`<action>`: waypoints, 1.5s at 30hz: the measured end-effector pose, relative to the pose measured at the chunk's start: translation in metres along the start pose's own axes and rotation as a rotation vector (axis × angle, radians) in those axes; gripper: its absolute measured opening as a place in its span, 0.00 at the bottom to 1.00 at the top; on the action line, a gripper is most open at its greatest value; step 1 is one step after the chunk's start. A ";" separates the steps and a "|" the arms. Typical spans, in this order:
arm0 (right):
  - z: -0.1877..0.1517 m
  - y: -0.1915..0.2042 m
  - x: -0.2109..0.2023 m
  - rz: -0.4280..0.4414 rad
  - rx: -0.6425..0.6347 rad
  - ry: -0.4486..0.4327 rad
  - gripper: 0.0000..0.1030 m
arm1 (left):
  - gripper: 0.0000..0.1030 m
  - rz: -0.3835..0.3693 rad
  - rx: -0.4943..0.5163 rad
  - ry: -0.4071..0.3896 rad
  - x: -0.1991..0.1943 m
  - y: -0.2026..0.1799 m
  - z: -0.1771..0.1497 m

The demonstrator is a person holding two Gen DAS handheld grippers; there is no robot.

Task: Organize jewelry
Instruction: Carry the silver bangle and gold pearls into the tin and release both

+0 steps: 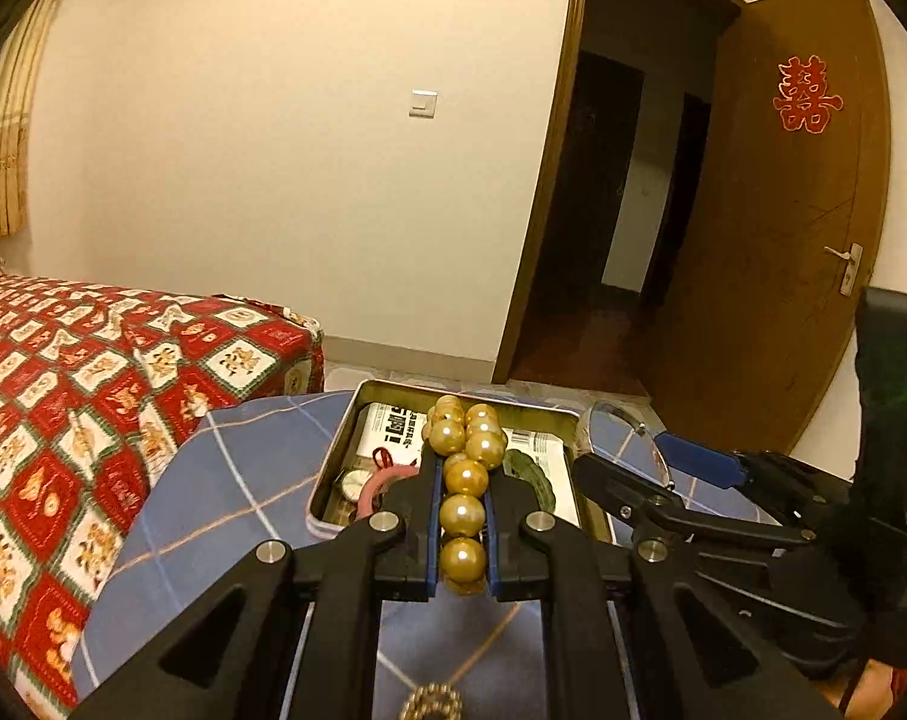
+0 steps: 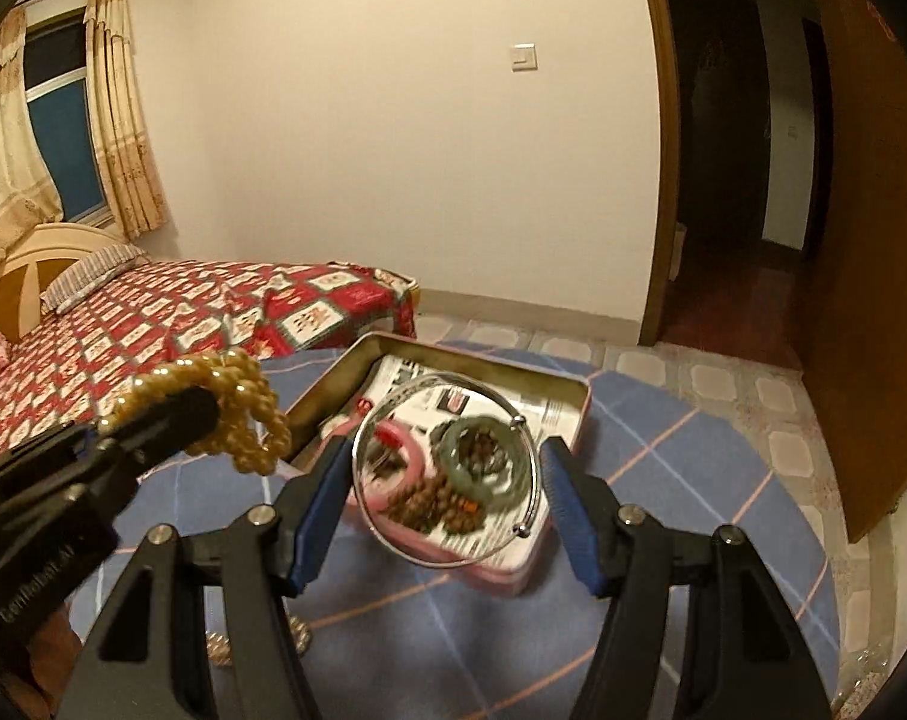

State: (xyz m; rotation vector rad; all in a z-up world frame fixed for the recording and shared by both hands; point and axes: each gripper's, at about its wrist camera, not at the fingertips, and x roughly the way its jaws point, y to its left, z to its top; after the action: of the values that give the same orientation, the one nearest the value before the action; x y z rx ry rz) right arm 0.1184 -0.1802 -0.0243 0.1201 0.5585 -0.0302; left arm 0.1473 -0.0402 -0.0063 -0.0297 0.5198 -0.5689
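Left hand-held gripper (image 1: 464, 516): jaws nearly shut, clamped on a golden pearl strand (image 1: 465, 468), held above the desk (image 1: 225, 480) just short of the tin.
Right hand-held gripper (image 2: 447, 480): jaws wide, pads pressing both sides of a thin silver bangle (image 2: 446, 468) over the tin.
Left view only: wristwatch (image 1: 352, 485) inside the tin (image 1: 333, 480).
Right view only: pink bangle (image 2: 414, 468), green bangle (image 2: 453, 438), brown bead bracelet (image 2: 429, 501) lying in the tin.
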 end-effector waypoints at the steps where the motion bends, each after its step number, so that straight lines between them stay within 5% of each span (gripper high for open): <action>1: 0.002 -0.001 0.004 -0.005 0.001 -0.003 0.65 | 0.09 0.002 -0.001 0.006 0.006 0.001 0.002; 25: 0.017 -0.040 0.096 -0.053 0.108 0.111 0.65 | 0.09 0.031 -0.075 0.118 0.104 0.016 0.001; 39: 0.012 -0.047 0.099 -0.019 0.142 0.103 0.68 | 0.11 0.121 -0.063 0.216 0.125 0.021 -0.013; 42: 0.012 -0.047 0.096 0.002 0.157 0.080 0.73 | 0.27 0.133 -0.063 0.244 0.126 0.019 -0.013; 44: 0.013 -0.046 0.091 -0.001 0.156 0.054 0.73 | 0.61 0.140 -0.067 0.234 0.122 0.018 -0.012; 45: 0.014 -0.045 0.089 -0.001 0.157 0.044 0.73 | 0.66 0.147 -0.067 0.214 0.119 0.018 -0.011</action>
State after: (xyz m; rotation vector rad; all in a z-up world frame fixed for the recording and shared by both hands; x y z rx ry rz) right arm 0.1985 -0.2267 -0.0647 0.2739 0.5999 -0.0730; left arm 0.2361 -0.0857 -0.0740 0.0060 0.7433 -0.4122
